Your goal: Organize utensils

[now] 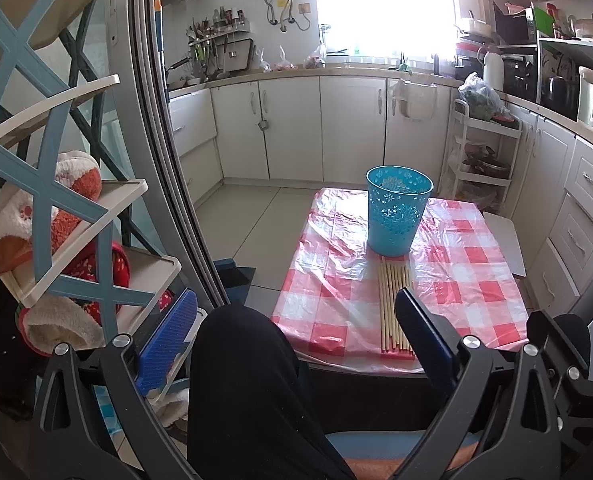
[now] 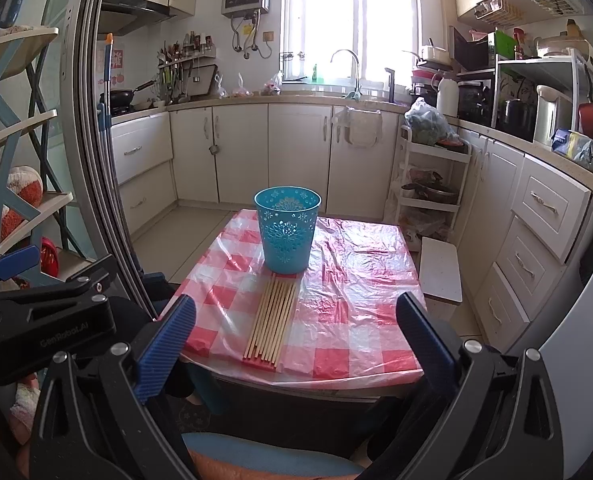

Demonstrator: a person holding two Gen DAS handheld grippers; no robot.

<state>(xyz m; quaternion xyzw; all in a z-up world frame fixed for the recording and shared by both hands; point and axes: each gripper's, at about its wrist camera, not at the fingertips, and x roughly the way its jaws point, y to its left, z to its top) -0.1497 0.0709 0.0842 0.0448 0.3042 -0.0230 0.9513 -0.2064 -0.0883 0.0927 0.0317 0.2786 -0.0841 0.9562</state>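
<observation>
Several wooden chopsticks (image 1: 394, 308) (image 2: 273, 322) lie side by side on a small table with a red-and-white checked plastic cover (image 1: 476, 280) (image 2: 352, 280). Just beyond their far ends stands an upright turquoise perforated bin (image 1: 397, 210) (image 2: 287, 230). My left gripper (image 1: 296, 332) is open, held short of the table's near edge, with a person's black-clad knee (image 1: 240, 380) between its fingers. My right gripper (image 2: 296, 332) is open too, in front of the near edge, nothing between its blue pads. The left gripper's body shows at the left of the right wrist view.
A shoe rack with slippers (image 1: 56, 216) and a sliding door frame (image 1: 156, 140) stand to the left. White kitchen cabinets (image 2: 296, 152) line the back and right. A white trolley (image 2: 432, 184) and a white stool (image 2: 440, 268) sit right of the table.
</observation>
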